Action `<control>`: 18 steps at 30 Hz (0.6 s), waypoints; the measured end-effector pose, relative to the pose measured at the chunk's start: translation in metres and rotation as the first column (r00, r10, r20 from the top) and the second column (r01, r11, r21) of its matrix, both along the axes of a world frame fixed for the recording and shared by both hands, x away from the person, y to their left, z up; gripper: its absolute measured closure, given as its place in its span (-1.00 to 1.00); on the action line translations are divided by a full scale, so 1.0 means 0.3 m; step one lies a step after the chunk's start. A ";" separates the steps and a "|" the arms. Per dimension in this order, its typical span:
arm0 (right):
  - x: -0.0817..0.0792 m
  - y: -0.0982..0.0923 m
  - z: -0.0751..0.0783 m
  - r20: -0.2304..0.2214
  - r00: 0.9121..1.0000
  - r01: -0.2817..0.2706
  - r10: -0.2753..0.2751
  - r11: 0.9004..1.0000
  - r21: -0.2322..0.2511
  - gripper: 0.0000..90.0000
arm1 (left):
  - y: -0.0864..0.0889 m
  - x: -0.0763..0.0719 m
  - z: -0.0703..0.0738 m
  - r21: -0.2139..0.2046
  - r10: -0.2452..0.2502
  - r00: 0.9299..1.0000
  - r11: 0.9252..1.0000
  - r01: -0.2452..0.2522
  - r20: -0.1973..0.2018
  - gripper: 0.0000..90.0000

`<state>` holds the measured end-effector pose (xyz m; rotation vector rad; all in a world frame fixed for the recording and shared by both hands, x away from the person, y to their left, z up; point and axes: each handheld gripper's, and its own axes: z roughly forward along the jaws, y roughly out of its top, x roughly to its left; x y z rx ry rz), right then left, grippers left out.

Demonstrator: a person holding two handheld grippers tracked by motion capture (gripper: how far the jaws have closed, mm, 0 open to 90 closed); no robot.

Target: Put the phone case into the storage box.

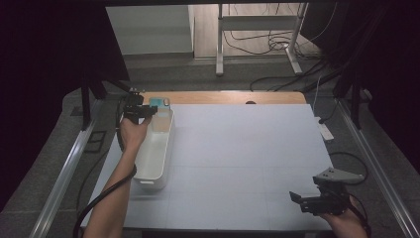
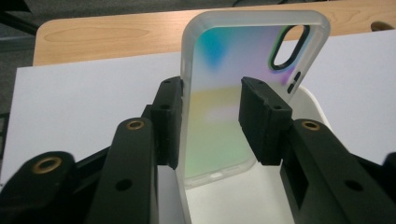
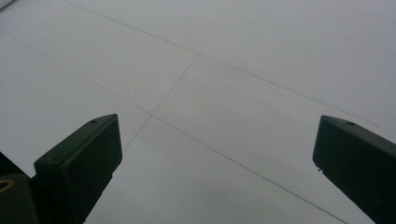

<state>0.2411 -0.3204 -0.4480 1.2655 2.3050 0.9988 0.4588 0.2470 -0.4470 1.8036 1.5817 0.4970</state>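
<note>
My left claw [image 2: 210, 121] pinches the see-through rainbow phone case [image 2: 224, 93], standing up over the long white plastic bin [image 1: 153, 148]. I think lifting comes next. My right claw [image 3: 215, 163] is spread wide.

A white-topped bench [image 1: 237, 158] takes up the middle of the frame, with a strip of bare wood along its far edge. At its left side lies a long white bin [image 1: 154, 151], running from the upper left toward the lower middle. The left gripper [image 1: 148, 111] hangs over the bin's far end, the person's forearm reaching up from the bottom left. Just beyond its fingers sits a small teal and pale object [image 1: 159, 102], too small to identify. At the lower right the right gripper [image 1: 296, 198] is held low over the bench, pointing left, a grey three-cornered plate on top. Cables trail across the floor beyond.
</note>
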 end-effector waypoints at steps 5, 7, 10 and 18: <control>0.000 0.001 0.000 -0.001 1.000 0.000 0.000 1.000 -0.001 -0.97 | 0.003 -0.005 0.004 -0.001 -0.016 1.000 1.000 0.016 0.012 0.19; 0.000 0.001 0.000 -0.001 1.000 -0.001 0.001 1.000 -0.001 -0.97 | 0.005 -0.007 0.007 -0.007 -0.034 0.999 0.999 0.035 0.014 0.10; 0.000 0.001 0.000 -0.002 1.000 0.000 0.000 1.000 -0.002 -0.97 | 0.002 -0.011 0.009 0.002 -0.048 0.999 0.999 0.048 0.014 -0.04; 0.001 0.002 -0.001 -0.005 1.000 -0.002 0.002 1.000 -0.005 -0.97 | 0.010 -0.033 0.012 -0.017 -0.076 0.997 0.997 0.076 0.022 -0.28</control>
